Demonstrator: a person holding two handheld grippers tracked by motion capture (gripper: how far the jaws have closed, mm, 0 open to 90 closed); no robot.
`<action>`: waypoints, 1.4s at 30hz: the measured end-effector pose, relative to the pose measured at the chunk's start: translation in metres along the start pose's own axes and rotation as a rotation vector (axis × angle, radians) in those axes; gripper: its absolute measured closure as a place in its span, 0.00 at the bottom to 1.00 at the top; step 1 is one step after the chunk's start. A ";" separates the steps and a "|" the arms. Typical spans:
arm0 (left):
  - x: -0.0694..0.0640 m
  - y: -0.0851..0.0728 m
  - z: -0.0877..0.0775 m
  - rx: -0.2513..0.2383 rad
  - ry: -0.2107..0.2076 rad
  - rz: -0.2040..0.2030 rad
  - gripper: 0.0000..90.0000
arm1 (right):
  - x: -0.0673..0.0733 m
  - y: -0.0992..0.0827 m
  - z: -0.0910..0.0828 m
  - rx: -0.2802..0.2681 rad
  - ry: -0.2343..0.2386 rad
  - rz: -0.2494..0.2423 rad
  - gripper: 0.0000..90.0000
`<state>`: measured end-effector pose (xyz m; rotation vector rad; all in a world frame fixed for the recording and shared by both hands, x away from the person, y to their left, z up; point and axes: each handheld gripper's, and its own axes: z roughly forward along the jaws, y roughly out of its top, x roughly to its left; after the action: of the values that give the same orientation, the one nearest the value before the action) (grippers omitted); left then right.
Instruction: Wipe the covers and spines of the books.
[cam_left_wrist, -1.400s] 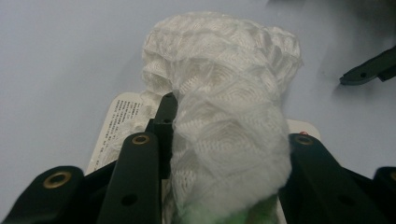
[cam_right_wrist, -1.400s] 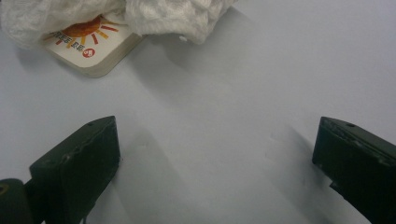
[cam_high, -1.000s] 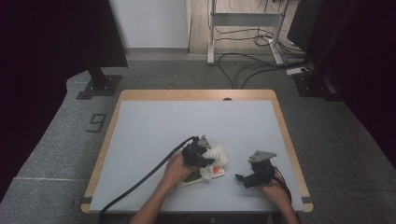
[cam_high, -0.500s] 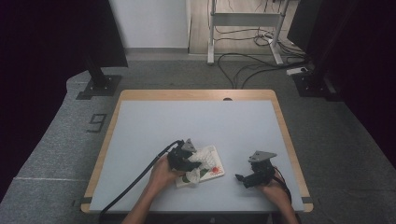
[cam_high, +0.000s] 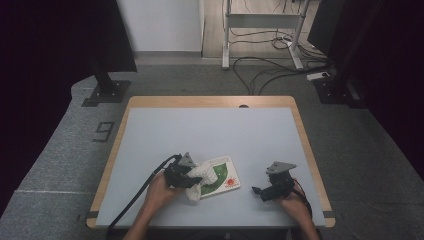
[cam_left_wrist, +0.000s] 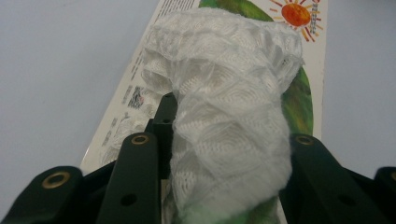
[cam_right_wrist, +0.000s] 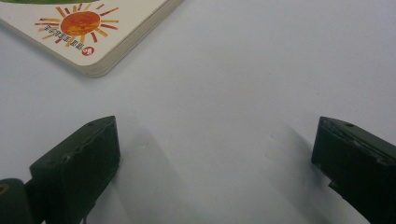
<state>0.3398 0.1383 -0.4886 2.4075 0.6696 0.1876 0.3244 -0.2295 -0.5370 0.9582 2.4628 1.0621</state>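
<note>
Gripping a white cloth (cam_left_wrist: 229, 126) over the book (cam_high: 224, 178), the left gripper (cam_high: 192, 177) is seen at the book's nine o'clock edge, while the right gripper (cam_high: 256, 190), jaws apart and empty, is held at its three o'clock

A: List the fixed furniture.

B: One table (cam_high: 210, 130) with a pale grey top and a light wooden rim. A small dark round fitting (cam_high: 243, 106) sits at the middle of its far edge.

A: Floor covering?

B: Grey carpet (cam_high: 65, 150). A dark figure-nine marking (cam_high: 104, 131) lies on it just beside the table's left edge.

A: Items beyond the table?

B: A black stand base (cam_high: 105, 92) at far left. A white metal frame (cam_high: 260, 30) at far centre, with black cables (cam_high: 260, 67) looping on the floor under and before it. A white power strip (cam_high: 317, 76) lies at far right, near another dark base (cam_high: 340, 92).
</note>
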 end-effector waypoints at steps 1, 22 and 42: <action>0.000 -0.002 -0.002 -0.002 0.002 -0.005 0.69 | 0.000 0.000 0.000 0.000 0.000 0.000 0.01; -0.011 -0.019 -0.016 0.006 0.003 -0.020 0.68 | 0.000 0.000 0.000 0.002 0.002 0.001 0.01; -0.030 -0.022 -0.015 -0.003 -0.022 -0.015 0.68 | 0.000 0.000 0.000 0.002 0.003 0.002 0.01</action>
<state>0.3002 0.1460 -0.4888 2.3973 0.6769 0.1551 0.3247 -0.2297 -0.5369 0.9602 2.4659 1.0628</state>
